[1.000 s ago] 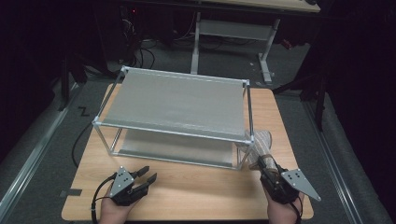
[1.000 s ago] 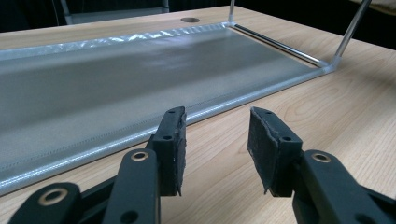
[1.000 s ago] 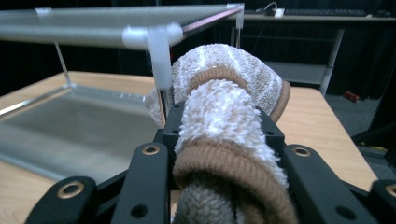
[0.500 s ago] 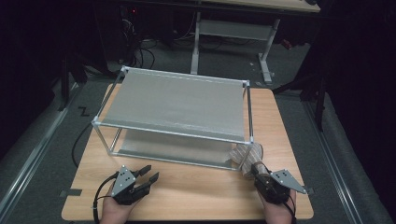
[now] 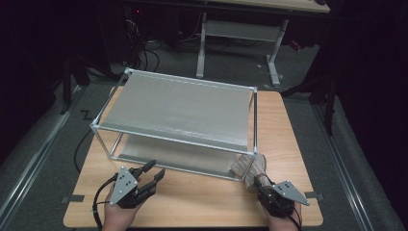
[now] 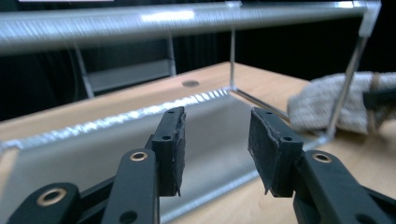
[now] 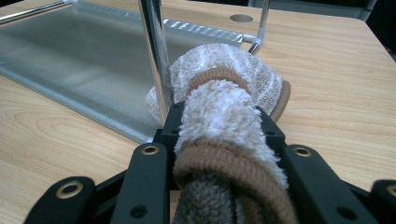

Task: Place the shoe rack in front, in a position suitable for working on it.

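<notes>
The right gripper [image 5: 256, 180] is clamped on a rolled towel [image 5: 248, 167], beige with brown bands, and it has come down over the last second: earlier the roll hung above the tabletop by the near right corner of the metal shelf rack [image 5: 183, 108], and now it sits low at the foot of that corner, its far end against the upright post [image 7: 156, 56]. In the right gripper view the jaws press both flanks of the towel [image 7: 224, 112], which bulges out past the pads toward the rack's lower shelf [image 7: 70, 46]. Whether the roll already rests on the wooden table [image 5: 202, 197] I cannot tell; it looks close to touching.

The left gripper [image 5: 153, 175] has lifted a little off the table at the near left, its jaws apart with nothing between them, pointing toward the rack's lower tier [image 6: 205, 130]; the towel [image 6: 327, 105] shows off to its right.

My reading is that the towel is being lowered to shelf height so it can slide into the bottom tier. The post stands in the way, so the roll probably needs shifting sideways before it goes in
</notes>
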Demonstrator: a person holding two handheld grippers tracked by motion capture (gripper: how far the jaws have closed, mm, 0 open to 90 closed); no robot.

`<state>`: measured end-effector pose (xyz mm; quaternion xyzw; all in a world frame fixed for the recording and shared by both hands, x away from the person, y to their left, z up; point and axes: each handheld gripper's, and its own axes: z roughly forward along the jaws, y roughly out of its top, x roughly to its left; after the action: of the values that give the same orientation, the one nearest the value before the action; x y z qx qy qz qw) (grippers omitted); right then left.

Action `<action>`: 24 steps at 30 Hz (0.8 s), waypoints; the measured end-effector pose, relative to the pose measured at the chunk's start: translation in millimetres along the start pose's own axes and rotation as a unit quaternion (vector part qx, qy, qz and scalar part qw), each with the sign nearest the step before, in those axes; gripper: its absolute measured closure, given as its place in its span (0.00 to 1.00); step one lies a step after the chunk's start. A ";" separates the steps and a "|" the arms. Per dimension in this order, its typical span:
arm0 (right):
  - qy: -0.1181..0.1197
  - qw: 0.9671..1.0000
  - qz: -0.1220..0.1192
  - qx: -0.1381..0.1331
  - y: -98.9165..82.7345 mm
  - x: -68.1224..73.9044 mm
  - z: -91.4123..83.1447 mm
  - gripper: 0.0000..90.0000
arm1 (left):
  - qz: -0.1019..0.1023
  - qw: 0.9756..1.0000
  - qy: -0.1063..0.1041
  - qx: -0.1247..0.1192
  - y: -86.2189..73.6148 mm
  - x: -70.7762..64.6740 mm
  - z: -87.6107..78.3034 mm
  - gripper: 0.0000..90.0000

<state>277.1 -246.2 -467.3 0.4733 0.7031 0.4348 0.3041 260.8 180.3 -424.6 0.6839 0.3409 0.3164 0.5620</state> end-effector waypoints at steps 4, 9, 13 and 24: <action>0.004 1.000 0.000 0.000 -0.4 -0.3 -0.3 0.72 | -0.005 1.000 0.017 -0.002 17.0 9.9 4.4 0.60; 0.007 1.000 0.002 0.000 0.1 -0.5 -0.4 0.72 | -0.012 0.999 0.032 0.002 31.7 18.4 15.1 0.56; 0.008 1.000 0.003 -0.001 0.3 -0.8 -0.6 0.72 | -0.010 0.999 0.040 0.007 36.6 20.9 22.2 0.55; 0.010 1.000 0.005 -0.001 0.6 -1.6 -1.1 0.72 | -0.012 0.998 0.051 0.023 43.2 31.5 42.8 0.56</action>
<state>277.0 -248.0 -466.2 0.4721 0.7031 0.4422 0.2955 318.5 176.6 -387.7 0.6750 0.3849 0.3364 0.5320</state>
